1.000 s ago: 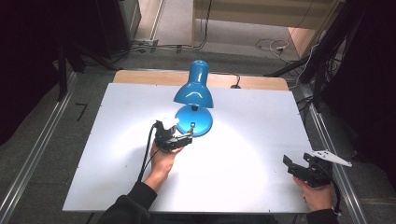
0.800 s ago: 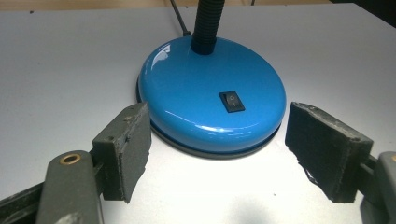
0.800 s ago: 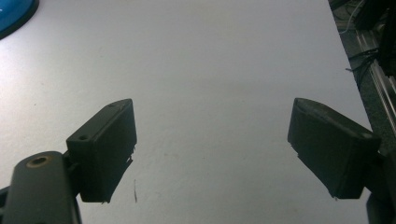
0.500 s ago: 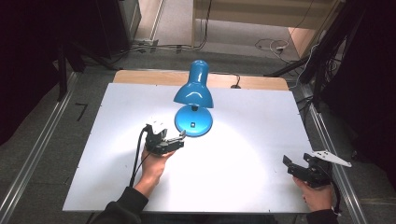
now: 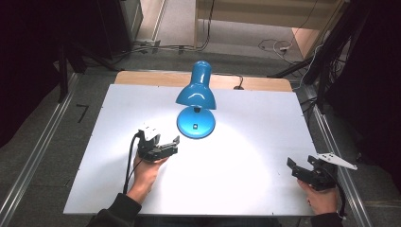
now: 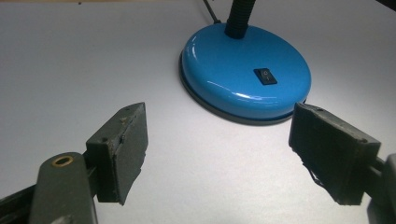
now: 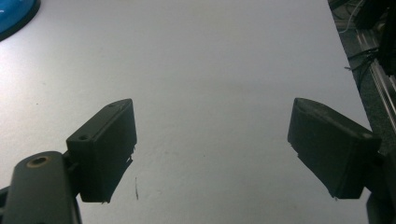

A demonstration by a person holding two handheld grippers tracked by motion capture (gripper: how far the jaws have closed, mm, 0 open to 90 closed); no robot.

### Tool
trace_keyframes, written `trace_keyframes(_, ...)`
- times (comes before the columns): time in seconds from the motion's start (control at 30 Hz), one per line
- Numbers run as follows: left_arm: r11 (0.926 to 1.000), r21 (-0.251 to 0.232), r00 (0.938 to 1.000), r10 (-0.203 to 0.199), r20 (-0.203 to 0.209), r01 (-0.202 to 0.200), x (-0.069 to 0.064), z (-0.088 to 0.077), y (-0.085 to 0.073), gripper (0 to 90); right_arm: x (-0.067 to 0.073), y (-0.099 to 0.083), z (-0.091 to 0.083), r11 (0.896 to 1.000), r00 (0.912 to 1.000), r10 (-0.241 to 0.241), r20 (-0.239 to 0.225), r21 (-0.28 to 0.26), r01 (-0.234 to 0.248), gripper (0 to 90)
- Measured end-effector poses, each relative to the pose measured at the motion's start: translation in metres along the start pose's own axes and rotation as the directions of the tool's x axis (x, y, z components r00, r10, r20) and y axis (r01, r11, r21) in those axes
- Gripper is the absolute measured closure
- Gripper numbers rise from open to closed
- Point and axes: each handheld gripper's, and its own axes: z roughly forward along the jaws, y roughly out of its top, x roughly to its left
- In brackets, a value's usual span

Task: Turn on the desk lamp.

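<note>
A lit blue desk lamp (image 5: 196,101) is seen mid-bench; the left gripper (image 5: 163,147), fingers wide and empty, is held beside its base, the right gripper (image 5: 302,170) likewise wide; switching apparently done.

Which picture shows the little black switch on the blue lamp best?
The left gripper view: the switch sits big and sharp on the lamp's round base. From the high view it is just a tiny dark speck. The right gripper view catches only the base's edge.
</note>
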Motion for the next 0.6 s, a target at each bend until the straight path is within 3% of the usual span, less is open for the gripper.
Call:
trace_keyframes(0.17,0.9997,-0.007,0.9997,-0.025,0.004,0.025,0.007,-0.01,-0.003,19.2,0.0,0.0,-0.002,1.0,1.0,0.001,-0.001,-0.004,-0.001,14.1)
trace_keyframes(0.33,0.9993,-0.022,0.9994,-0.032,-0.016,0.031,0.015,-0.02,-0.004,19.2,-0.001,0.0,-0.003,1.0,1.0,0.003,0.001,-0.01,-0.003,14.1)
trace_keyframes(0.6,0.9982,-0.026,0.9962,-0.056,-0.067,0.054,0.039,-0.038,-0.015,19.2,-0.001,0.0,-0.005,1.0,1.0,-0.004,-0.004,-0.018,0.004,14.1)
